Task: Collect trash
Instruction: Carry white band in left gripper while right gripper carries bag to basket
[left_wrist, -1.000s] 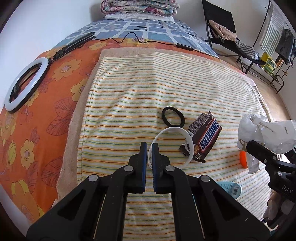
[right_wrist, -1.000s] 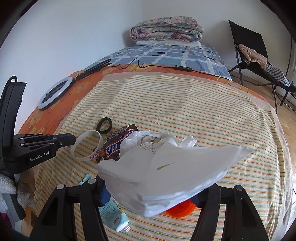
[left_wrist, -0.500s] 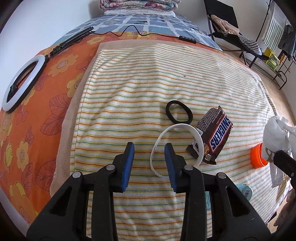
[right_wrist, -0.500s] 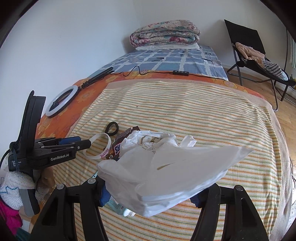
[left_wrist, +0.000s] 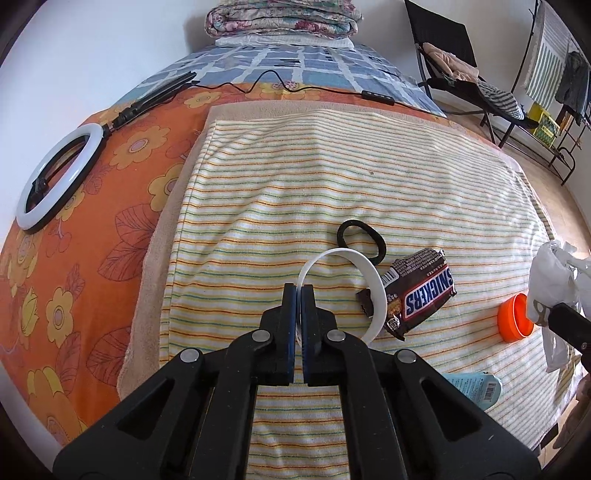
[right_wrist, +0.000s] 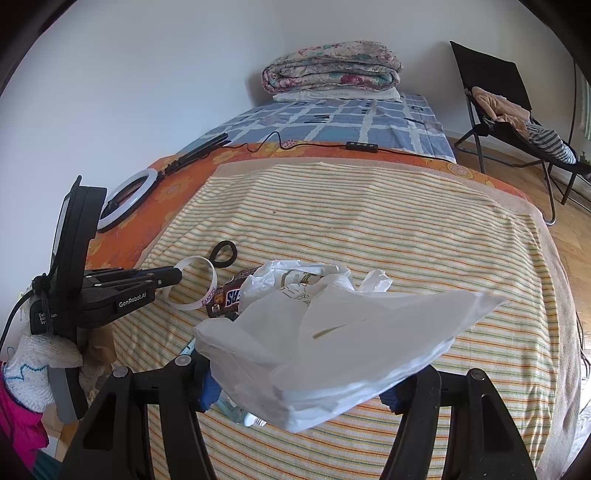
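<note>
My left gripper (left_wrist: 299, 293) is shut on the near rim of a white wristband (left_wrist: 373, 280), which rests partly on a brown Snickers wrapper (left_wrist: 421, 291) on the striped towel. It also shows in the right wrist view (right_wrist: 173, 275) beside the wristband (right_wrist: 207, 291). A black hair tie (left_wrist: 362, 238) lies just beyond. An orange cap (left_wrist: 513, 317) and a pale blue tube (left_wrist: 476, 387) lie to the right. My right gripper holds a white plastic bag (right_wrist: 332, 339) spread between its wide-set fingers (right_wrist: 207, 387); its fingertips are hidden by the bag.
The striped towel (left_wrist: 295, 177) covers an orange flowered sheet (left_wrist: 92, 221). A ring light (left_wrist: 55, 181) with its cable lies at the left. A folded quilt (left_wrist: 280, 18) is at the bed's far end. A black chair (right_wrist: 498, 96) with clothes stands on the right.
My left gripper opened, moved forward over the wristband's rim, and has now closed on it. The right gripper with the bag has drawn back slightly.
</note>
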